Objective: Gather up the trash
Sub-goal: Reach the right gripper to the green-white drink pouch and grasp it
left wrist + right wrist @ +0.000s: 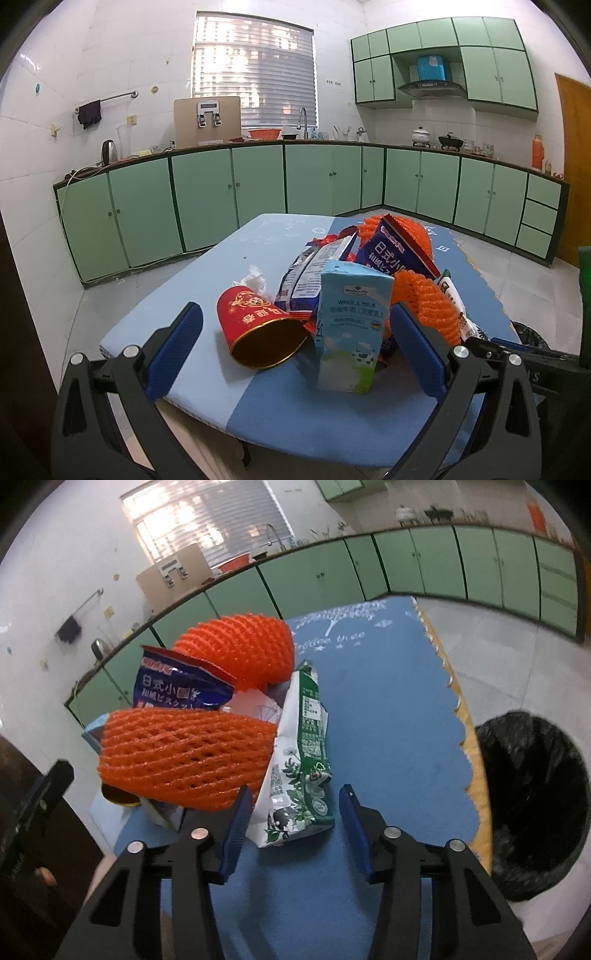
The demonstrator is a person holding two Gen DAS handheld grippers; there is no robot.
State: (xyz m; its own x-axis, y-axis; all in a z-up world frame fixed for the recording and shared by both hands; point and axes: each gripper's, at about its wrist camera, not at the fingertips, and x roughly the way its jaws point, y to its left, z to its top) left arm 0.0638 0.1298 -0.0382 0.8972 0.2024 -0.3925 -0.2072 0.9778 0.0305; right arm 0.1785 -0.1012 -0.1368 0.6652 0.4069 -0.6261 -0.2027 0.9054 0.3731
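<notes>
A heap of trash lies on the blue table (207, 280). In the left wrist view a red paper cup (258, 325) lies on its side beside an upright milk carton (351, 325), both in front of my left gripper (295, 308), which is open and wide. Behind them are a crumpled tissue (256, 280), a silvery wrapper (314, 273), a blue snack bag (391, 251) and an orange foam net (424, 306). In the right wrist view my right gripper (294, 790) is open, and the near end of a green-and-white bag (303, 746) lies between its fingers without the pads pressing it. Two orange nets (184, 753) lie to its left.
A bin lined with a black bag (532, 805) stands on the floor just past the table's right edge (476, 775). Green kitchen cabinets (258, 192) run along the far walls. The far right part of the tablecloth (388, 686) is bare.
</notes>
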